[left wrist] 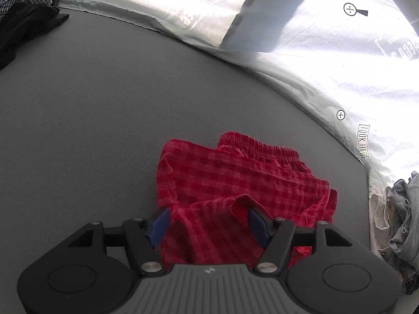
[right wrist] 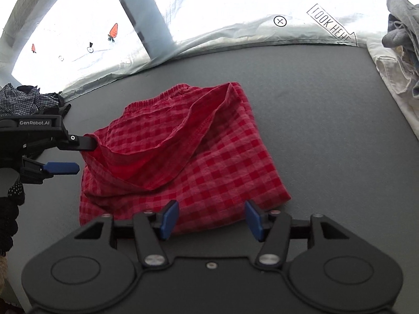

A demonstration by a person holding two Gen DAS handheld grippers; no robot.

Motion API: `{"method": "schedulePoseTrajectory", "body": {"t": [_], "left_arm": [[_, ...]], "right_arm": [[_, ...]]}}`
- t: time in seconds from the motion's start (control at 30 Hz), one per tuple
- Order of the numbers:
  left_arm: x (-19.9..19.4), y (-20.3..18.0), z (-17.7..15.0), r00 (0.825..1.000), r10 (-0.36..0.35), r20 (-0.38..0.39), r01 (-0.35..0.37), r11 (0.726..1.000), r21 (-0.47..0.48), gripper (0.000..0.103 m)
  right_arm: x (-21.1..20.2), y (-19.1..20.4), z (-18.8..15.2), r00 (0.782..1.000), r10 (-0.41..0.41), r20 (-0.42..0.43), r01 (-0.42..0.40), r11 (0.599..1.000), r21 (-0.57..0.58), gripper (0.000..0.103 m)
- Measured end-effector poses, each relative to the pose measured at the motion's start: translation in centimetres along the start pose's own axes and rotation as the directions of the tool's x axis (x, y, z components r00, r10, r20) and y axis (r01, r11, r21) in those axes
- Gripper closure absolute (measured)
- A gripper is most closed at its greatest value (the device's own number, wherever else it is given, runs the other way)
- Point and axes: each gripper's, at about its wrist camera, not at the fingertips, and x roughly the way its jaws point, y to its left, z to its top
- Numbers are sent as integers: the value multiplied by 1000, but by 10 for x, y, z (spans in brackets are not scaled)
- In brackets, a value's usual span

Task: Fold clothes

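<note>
Red gingham shorts (right wrist: 183,146): partly folded, on grey table (right wrist: 327,120). Left gripper (right wrist: 86,154): jaws spread, upper finger touching the shorts' raised left fold, lower one bare. Right gripper (right wrist: 212,218): jaws spread, at the shorts' near edge, gripping nothing. Grey garment heap (right wrist: 403,21): right of shorts.

The red checked shorts (right wrist: 209,157) are of thin woven cloth, crinkled, with a gathered elastic waistband and a stitched hem. The counter (left wrist: 91,104) has a grey matt surface, finely grained. Both tongs — the left tongs (left wrist: 209,225) and the right tongs (right wrist: 212,219) — are of matt black plastic with dull blue pads (right wrist: 170,218) and shiny metal rivets; the housing is ribbed. The white sheet (left wrist: 314,65) behind looks thin, creased and printed. The heaps of clothes (left wrist: 403,222) are soft cloth.
</note>
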Motion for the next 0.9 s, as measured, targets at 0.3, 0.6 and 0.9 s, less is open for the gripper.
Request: {"method": "schedulePoseTrajectory", "body": {"t": [0.3,0.6,0.9], "left_arm": [[10,49,48,971,220,93,-205,968,-148,38],[-19,51,28,992,68,107,-65,998,-23,37],[6,26,-1,997,-22,77,19,999,36,51]], "right_arm": [[-3,4,-1,999,-39,5,39,999,-33,35],[0,7,10,997,-56,51,60,996,-67,34],[32,5,66,995,-46,89,62,981,-181,63]]}}
